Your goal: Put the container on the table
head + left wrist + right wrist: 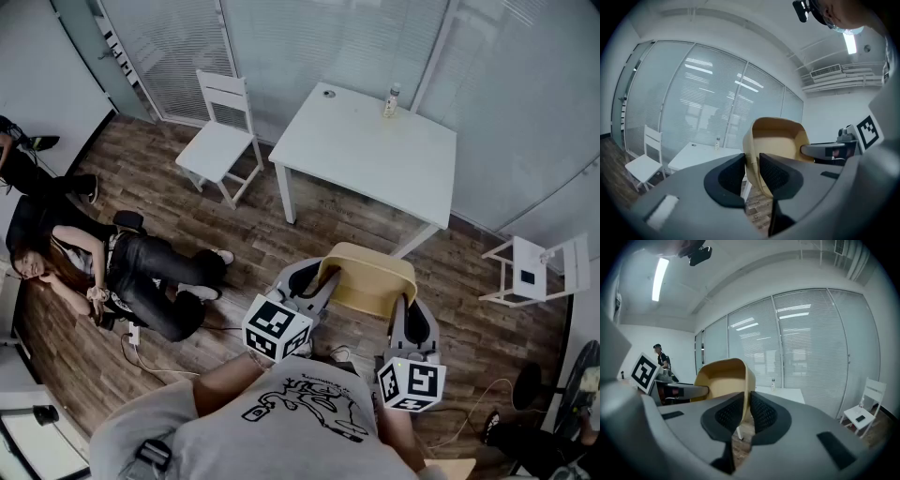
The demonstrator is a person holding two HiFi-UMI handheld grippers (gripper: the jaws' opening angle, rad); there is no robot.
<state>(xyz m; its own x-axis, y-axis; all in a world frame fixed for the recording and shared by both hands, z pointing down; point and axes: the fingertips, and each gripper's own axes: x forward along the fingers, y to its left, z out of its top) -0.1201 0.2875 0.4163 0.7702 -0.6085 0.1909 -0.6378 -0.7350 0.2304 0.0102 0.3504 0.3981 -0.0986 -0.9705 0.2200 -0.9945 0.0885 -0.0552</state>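
A tan, open-topped container point(370, 278) hangs in the air in front of me, held from both sides. My left gripper point(314, 286) is shut on its left wall, and in the left gripper view the two dark pads pinch that thin wall point(752, 173). My right gripper point(411, 323) is shut on the right wall, which shows between the pads point(746, 411) in the right gripper view. The white table point(366, 145) stands farther ahead across the wood floor, apart from the container point(780, 140).
A small bottle point(390, 101) and a small round object point(328, 93) stand on the table's far side. A white chair point(222, 141) is left of the table, and a small white chair point(534, 272) is at the right. A person point(141, 272) sits on the floor at the left.
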